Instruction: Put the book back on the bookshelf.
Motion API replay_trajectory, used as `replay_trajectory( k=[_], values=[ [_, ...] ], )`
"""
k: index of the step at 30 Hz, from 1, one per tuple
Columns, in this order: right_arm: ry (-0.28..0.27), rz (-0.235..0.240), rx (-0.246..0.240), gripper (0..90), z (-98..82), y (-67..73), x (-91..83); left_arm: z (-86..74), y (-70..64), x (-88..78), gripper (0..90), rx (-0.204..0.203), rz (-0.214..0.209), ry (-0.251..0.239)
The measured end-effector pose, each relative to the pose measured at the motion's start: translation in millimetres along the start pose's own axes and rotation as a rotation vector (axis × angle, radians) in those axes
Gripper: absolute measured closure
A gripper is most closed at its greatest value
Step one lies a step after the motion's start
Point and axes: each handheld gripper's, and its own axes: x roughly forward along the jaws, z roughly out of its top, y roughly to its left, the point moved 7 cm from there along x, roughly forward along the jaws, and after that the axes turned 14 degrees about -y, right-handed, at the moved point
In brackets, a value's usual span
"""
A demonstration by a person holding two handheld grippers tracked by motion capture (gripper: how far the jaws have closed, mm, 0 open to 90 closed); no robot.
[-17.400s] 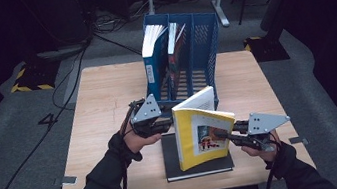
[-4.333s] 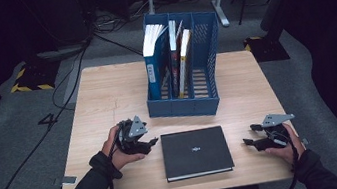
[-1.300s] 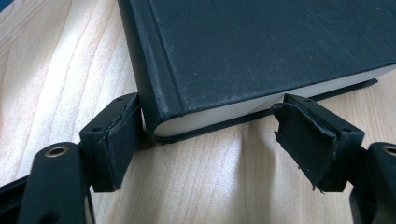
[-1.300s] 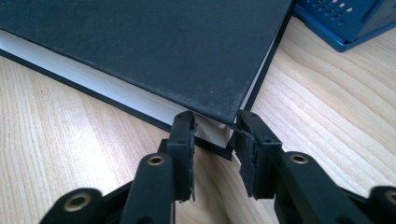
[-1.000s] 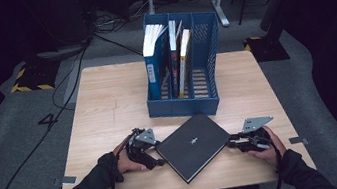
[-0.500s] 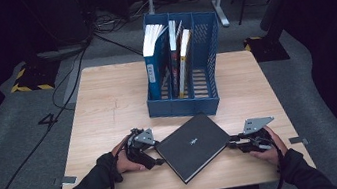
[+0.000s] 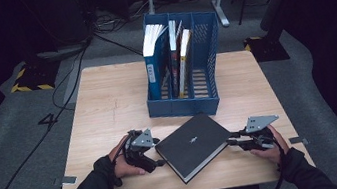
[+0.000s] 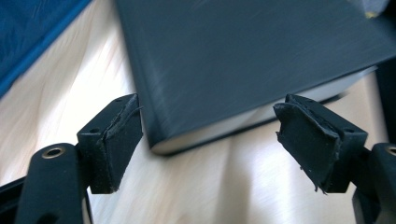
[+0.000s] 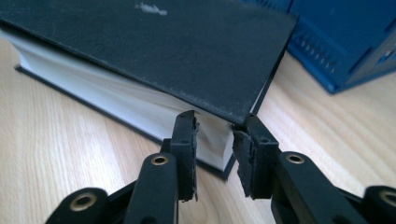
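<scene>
A black hardcover book (image 7: 194, 143) lies turned at an angle on the wooden table (image 7: 108, 108), near its front edge. My left gripper (image 7: 159, 162) sits at the book's left corner. In the left gripper view its jaws (image 8: 210, 135) stand wide apart and have just been opening. The book (image 8: 243, 56) is just ahead of the pads and touches neither. My right gripper (image 7: 230, 142) is at the book's right corner. In the right gripper view its narrow jaws (image 9: 215, 140) pinch the corner of the book (image 9: 154, 51) from both sides.
A blue file holder (image 7: 183, 106) stands just behind the book with several upright books (image 7: 171, 58) in its slots. The holder's wall (image 9: 336, 46) is close to my right gripper. Cables and a metal stand's legs lie on the floor beyond the table.
My left gripper has lifted and shifted slightly at the book's left corner. The book and my right gripper stay where they were.
</scene>
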Motion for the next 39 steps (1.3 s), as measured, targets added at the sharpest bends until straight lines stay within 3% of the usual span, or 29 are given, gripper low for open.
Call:
replay_trajectory(
  k=[1, 2, 4, 6, 8, 9, 11, 12, 14, 15, 19, 21, 27, 30, 33, 39],
  values=[
    [0.0, 0.0, 0.0, 70.0, 0.0, 0.0, 0.0, 0.0, 0.0, 0.0, 21.7, 0.0, 0.0, 0.0],
    [-0.008, 0.0, -0.007, 70.0, 5.0, 0.3, -0.1, 16.6, -7.6, 5.4, 21.7, -0.032, 0.013, -0.023],
    [-0.017, -0.002, -0.005, 70.0, 8.1, 0.7, -0.1, 21.0, -10.0, 8.9, 20.5, -0.037, 0.03, -0.018],
    [-0.02, -0.005, -0.007, 70.0, 9.5, 0.9, -0.2, 32.6, -21.8, 19.4, 20.6, -0.041, 0.03, -0.001],
    [-0.026, -0.009, -0.012, 70.2, 12.6, 1.4, 0.2, 40.7, -34.8, 29.8, 19.9, -0.019, 0.019, 0.003],
    [-0.032, -0.012, -0.009, 70.2, 14.0, 1.8, 0.4, 43.5, -39.6, 34.8, 20.0, -0.009, 0.037, 0.025],
    [-0.023, -0.019, -0.012, 70.3, 15.4, 2.3, 0.9, 51.2, -48.1, 43.9, 20.3, 0.003, 0.043, 0.021],
    [-0.022, -0.026, -0.009, 72.1, 14.8, 1.9, 1.2, 50.6, -49.8, 48.0, 20.2, 0.013, 0.064, 0.042],
    [-0.035, -0.018, 0.003, 75.1, 15.0, 2.8, 1.6, 44.3, -52.8, 53.8, 21.5, 0.036, 0.048, 0.086],
    [-0.033, -0.023, -0.001, 75.2, 14.9, 2.9, 2.0, 39.1, -52.9, 57.1, 21.7, 0.039, 0.052, 0.112],
    [-0.007, -0.027, 0.005, 75.1, 8.2, 0.9, 4.7, 32.3, -54.3, 63.1, 17.3, 0.064, 0.074, 0.14],
    [-0.008, -0.026, 0.021, 75.0, 7.0, 0.1, 5.4, 31.6, -54.0, 63.9, 17.1, 0.065, 0.076, 0.132],
    [-0.003, 0.043, 0.06, 66.1, 2.3, 3.2, 12.2, 27.6, -54.0, 63.6, 17.0, 0.092, 0.082, 0.135],
    [-0.008, 0.067, 0.051, 64.6, 4.3, 6.8, 16.2, 26.6, -50.0, 58.1, 17.2, 0.101, 0.078, 0.147],
    [-0.018, 0.083, 0.026, 64.7, 9.2, 10.9, 19.7, 25.8, -43.4, 48.2, 18.4, 0.074, 0.068, 0.14],
    [-0.032, 0.098, -0.006, 65.4, 18.5, 19.3, 29.9, 23.7, -27.9, 29.2, 21.6, 0.089, 0.105, 0.193]
  ],
)
